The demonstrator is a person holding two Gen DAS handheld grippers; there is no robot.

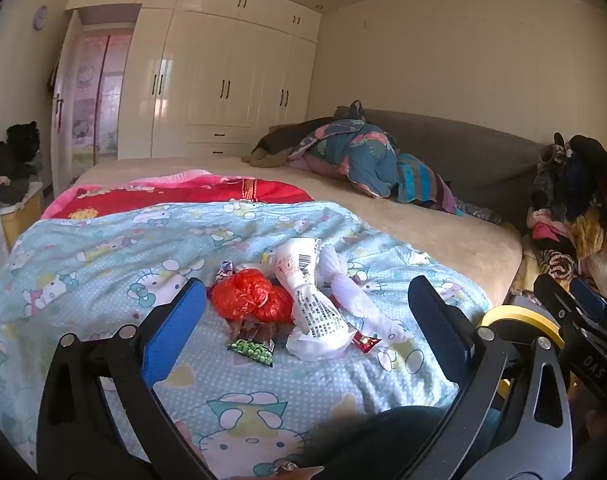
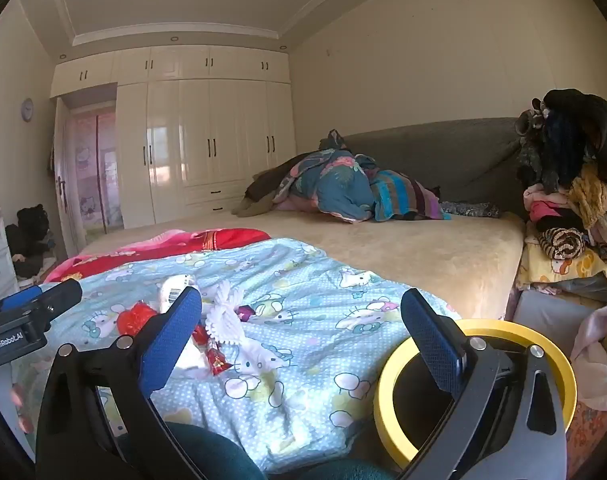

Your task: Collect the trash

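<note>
- The left tool [image 1: 307, 320] is hanging wide open and empty over the quilt [image 1: 103, 264], aimed at the trash; the right tool [image 2: 301, 332] is also gaping wide, holding nothing.
- The trash is lying in a loose heap on the quilt: a red bag [image 1: 249, 300], a white wrapper [image 1: 311, 292] at its 3 o'clock, a pea packet [image 1: 253, 347] at its 6 o'clock, and a small red packet [image 1: 366, 342] at the wrapper's 5 o'clock.
- The bin [image 2: 479, 392], yellow-rimmed, is standing off the bed's edge, at about 4 o'clock from the heap.
- Risk: the pieces are touching and overlapping, so a closing tool is likely catching two at once or nudging one away.
- Risk: the flat packets are lying tight on soft cloth, so the pads may be pinching quilt along with them.
- Risk: light film may be slipping out on the carry and missing the bin.
- The left view is showing the whole heap, including the pea packet, which the right tool's left finger is hiding in the right view.
- The right view is showing nearly the whole bin mouth; the left view is catching only a sliver of rim.
</note>
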